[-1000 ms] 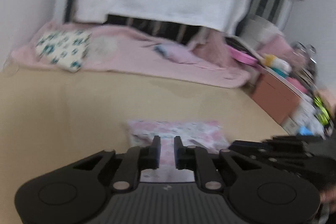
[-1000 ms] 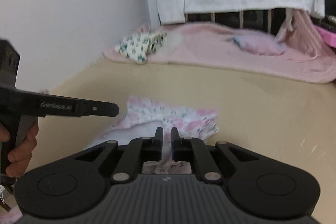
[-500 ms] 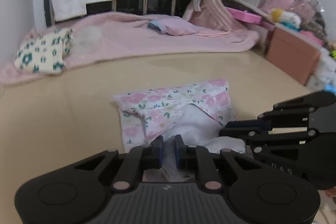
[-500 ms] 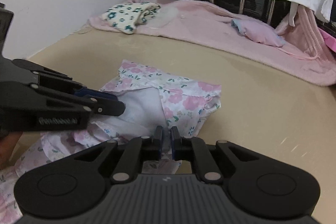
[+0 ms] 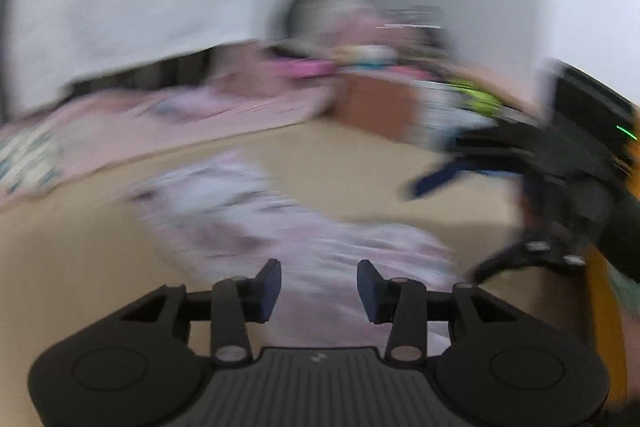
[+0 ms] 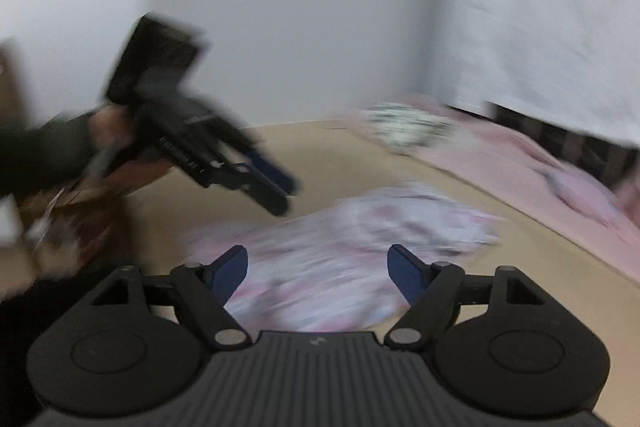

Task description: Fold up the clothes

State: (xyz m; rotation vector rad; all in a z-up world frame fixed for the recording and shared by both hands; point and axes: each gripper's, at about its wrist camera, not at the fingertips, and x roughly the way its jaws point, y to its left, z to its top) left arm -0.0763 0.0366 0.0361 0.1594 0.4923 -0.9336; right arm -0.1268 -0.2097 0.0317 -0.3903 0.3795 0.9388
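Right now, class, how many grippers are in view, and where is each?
2. The left gripper and the right gripper both hang open above the floral garment lying on the tan surface. Blur may hide detail.

My two wrist cameras look forward along spread fingers, low and close over the tan surface [image 5: 340, 163] — both catch the floral garment [image 5: 248, 211] [image 6: 360, 239] and each other's gripper.

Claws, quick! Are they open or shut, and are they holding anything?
Left claw: open, holding nothing, above the floral garment.
Right claw: open, holding nothing.
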